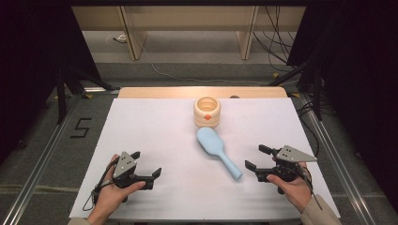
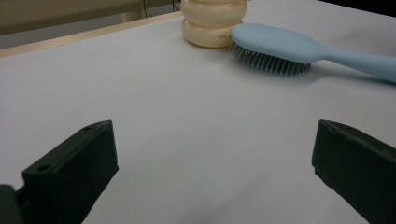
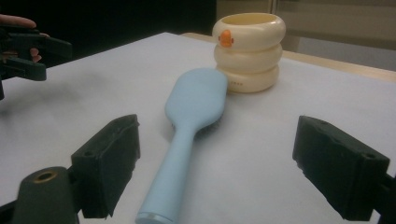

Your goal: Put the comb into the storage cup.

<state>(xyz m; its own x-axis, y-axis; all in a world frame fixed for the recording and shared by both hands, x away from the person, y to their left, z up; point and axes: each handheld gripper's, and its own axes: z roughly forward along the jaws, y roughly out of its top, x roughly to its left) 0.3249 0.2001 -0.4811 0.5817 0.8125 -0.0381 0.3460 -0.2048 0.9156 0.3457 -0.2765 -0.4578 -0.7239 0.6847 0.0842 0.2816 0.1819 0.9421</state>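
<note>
A light blue hairbrush (image 1: 217, 151) lies bristles down mid-table, its handle pointing toward the front right. Just behind its head stands a cream ribbed cup (image 1: 207, 112) with an orange mark on its front. My left gripper (image 1: 147, 165) rests at the front left, open and empty, facing the hairbrush (image 2: 299, 49) and the cup (image 2: 212, 21). My right gripper (image 1: 257, 158) rests at the front right, open and empty, a short way right of the handle's end. Between its jaws I see the hairbrush (image 3: 187, 130) reaching back to the cup (image 3: 250, 49).
A white sheet (image 1: 155, 131) covers the table, whose wooden edge (image 1: 202, 91) shows at the back. Beyond it are wooden furniture legs and cables on the floor. Black stands rise at both sides. The other gripper (image 3: 28, 49) shows far left in the right gripper view.
</note>
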